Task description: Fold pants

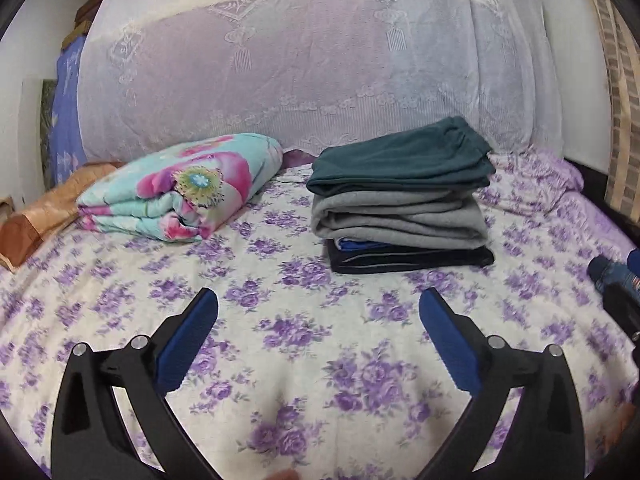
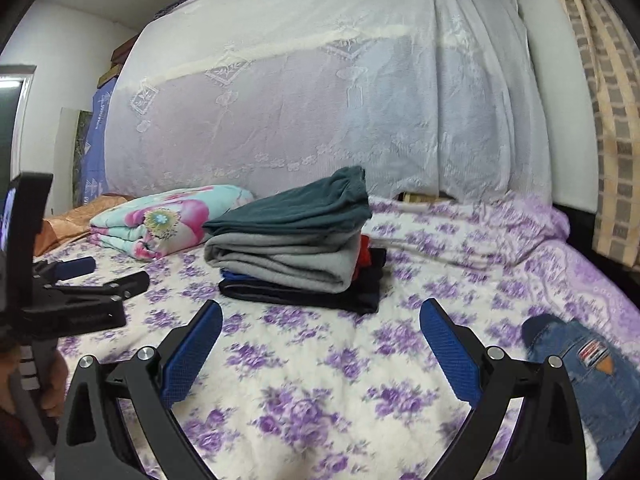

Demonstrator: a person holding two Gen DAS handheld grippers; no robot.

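Plenty of open bed (image 1: 304,344) right ahead of my hand-held grippers, both spread wide. Farther back, the stack of folded clothes (image 1: 400,200) and a floral blanket (image 1: 180,188) blocked the way, with jeans (image 2: 592,372) lying off right.

Both grippers — left gripper (image 1: 318,300) and right gripper (image 2: 320,310) — jaws wide apart, empty, side by side.

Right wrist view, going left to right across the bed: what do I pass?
Left gripper → floral quilt → stack of folded pants → rumpled purple sheet → blue jeans at the right edge.
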